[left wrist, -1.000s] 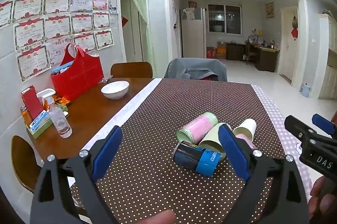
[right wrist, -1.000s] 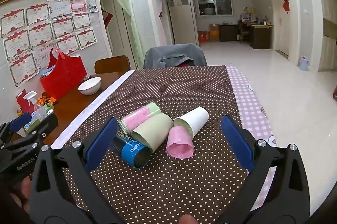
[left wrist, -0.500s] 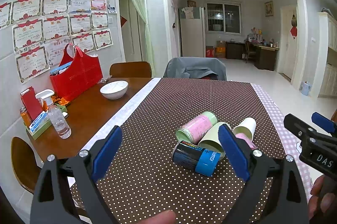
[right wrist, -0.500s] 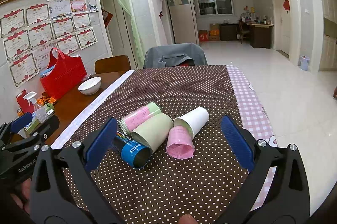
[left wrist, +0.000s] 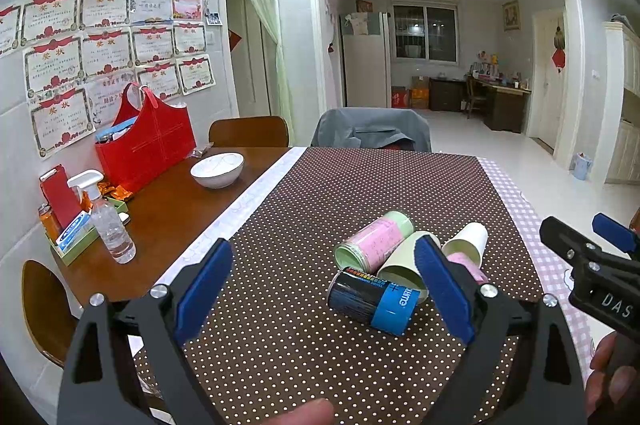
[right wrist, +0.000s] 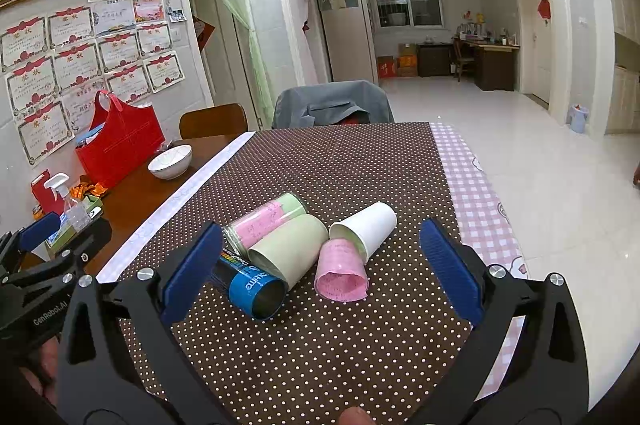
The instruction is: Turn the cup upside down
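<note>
Several cups lie on their sides in a cluster on the brown dotted tablecloth: a blue-and-black cup, a pale green cup, a pink-and-green cup, a white paper cup and a pink cup. My right gripper is open and empty, just short of the cluster. My left gripper is open and empty, to the left of the cups; the blue-and-black cup lies near its right finger. The right gripper also shows at the right edge of the left wrist view.
A white bowl, a red bag and a spray bottle stand on the bare wood at the left. A chair with a grey jacket is at the table's far end. A pink checked cloth covers the table's right edge.
</note>
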`<state>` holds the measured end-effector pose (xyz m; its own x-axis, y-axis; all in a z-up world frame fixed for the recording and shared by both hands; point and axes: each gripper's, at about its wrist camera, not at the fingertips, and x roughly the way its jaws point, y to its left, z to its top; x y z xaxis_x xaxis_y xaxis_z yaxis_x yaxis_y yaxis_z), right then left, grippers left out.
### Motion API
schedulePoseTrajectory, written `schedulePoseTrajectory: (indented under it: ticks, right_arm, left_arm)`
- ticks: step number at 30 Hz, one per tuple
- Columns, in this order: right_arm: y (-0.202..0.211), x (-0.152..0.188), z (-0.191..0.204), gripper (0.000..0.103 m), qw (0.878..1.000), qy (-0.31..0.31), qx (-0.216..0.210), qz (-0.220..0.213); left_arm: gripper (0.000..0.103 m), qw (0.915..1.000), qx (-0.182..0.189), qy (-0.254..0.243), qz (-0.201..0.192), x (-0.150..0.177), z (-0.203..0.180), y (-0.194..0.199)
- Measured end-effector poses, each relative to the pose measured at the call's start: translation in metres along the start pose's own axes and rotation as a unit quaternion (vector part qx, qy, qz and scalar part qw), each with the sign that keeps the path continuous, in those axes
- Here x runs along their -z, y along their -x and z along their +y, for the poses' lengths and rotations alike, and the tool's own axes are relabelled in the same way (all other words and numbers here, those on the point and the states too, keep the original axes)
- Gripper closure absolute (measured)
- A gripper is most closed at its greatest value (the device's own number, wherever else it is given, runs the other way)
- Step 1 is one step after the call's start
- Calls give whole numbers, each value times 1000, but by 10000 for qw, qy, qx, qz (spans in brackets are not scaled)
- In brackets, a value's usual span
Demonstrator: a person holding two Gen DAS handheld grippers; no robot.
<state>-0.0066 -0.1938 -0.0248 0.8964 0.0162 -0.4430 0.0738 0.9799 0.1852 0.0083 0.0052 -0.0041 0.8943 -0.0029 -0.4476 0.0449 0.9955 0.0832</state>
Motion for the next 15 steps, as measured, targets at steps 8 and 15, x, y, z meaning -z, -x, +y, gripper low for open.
schedulePoseTrajectory:
  ticks: [8, 15]
  right_arm:
    - [-2, 1, -2, 6, 10000, -17, 0, 24]
    - [-4, 1, -4, 6, 10000, -30, -4, 50]
  left_arm:
    - [12, 10000, 9, -46, 20, -3, -2, -2]
    - [12, 10000, 1, -74, 39, -2, -5, -4]
